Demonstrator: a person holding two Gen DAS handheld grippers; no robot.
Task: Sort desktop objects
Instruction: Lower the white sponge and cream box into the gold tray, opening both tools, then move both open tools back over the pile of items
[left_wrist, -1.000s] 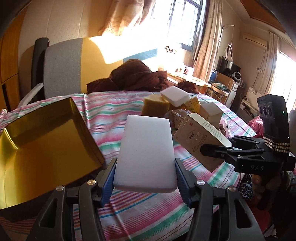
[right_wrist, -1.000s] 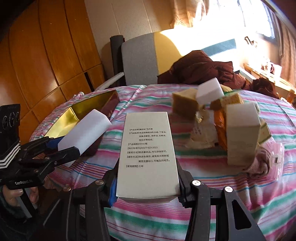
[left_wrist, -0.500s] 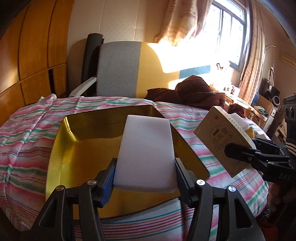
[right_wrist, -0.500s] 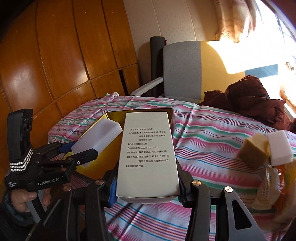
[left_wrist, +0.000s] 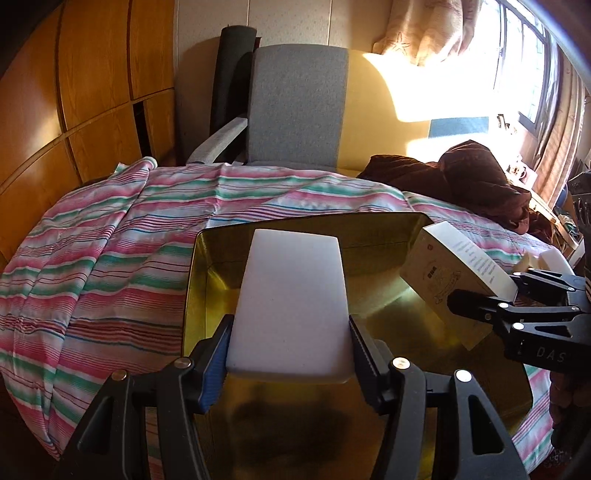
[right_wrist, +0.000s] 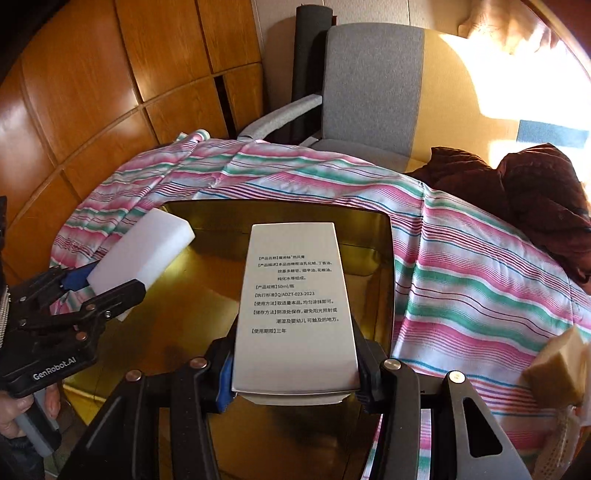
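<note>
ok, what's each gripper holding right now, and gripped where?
Left gripper: white sponge block, jaws on its long sides at the near end. Right gripper: printed carton, held likewise.

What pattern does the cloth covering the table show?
The tablecloth has pink, green and white stripes with thin dark lines, clearest in the left wrist view.

A plain white foam block (left_wrist: 291, 306) and a pale printed carton (right_wrist: 295, 310), text face up, both hang lengthwise over the open gold tray (left_wrist: 424, 321), block left of carton.
</note>
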